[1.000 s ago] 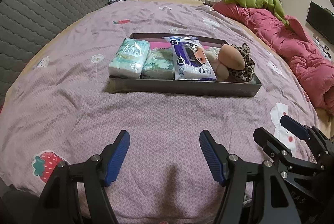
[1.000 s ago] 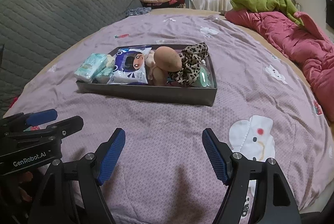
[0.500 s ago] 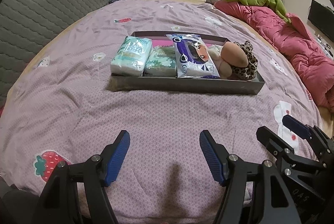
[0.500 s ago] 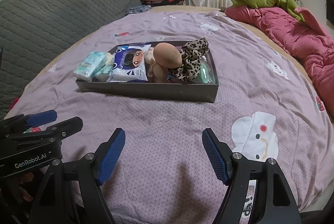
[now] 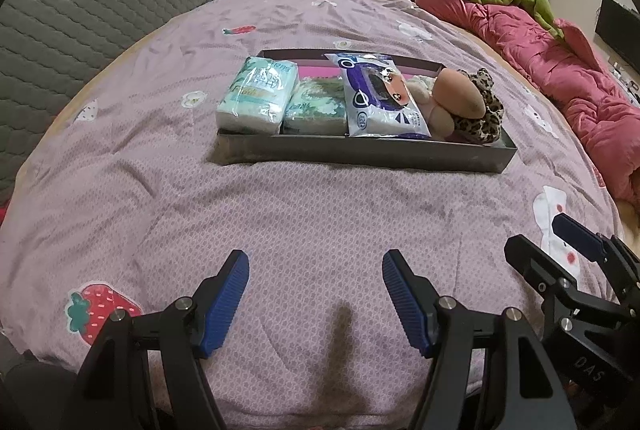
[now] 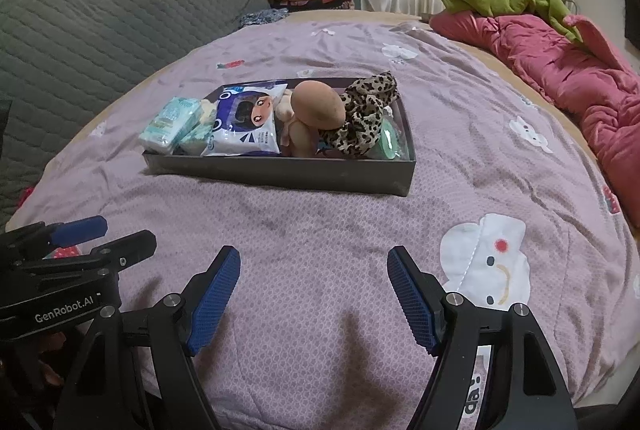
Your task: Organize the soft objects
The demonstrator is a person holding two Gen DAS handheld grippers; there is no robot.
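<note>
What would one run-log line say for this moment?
left hand-held gripper: open, empty | right hand-held gripper: open, empty | tray: on bedspread, holds tissue packs, plush toy

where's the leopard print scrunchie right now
In both wrist views the leopard print scrunchie lies at the right end of the dark tray on the bed, leaning against the tan plush toy.

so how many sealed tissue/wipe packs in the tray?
3, side by side in the tray: pale teal pack at the left end, green-patterned pack beside it, purple-white cartoon pack in the middle. More may be hidden under the toys.
</note>
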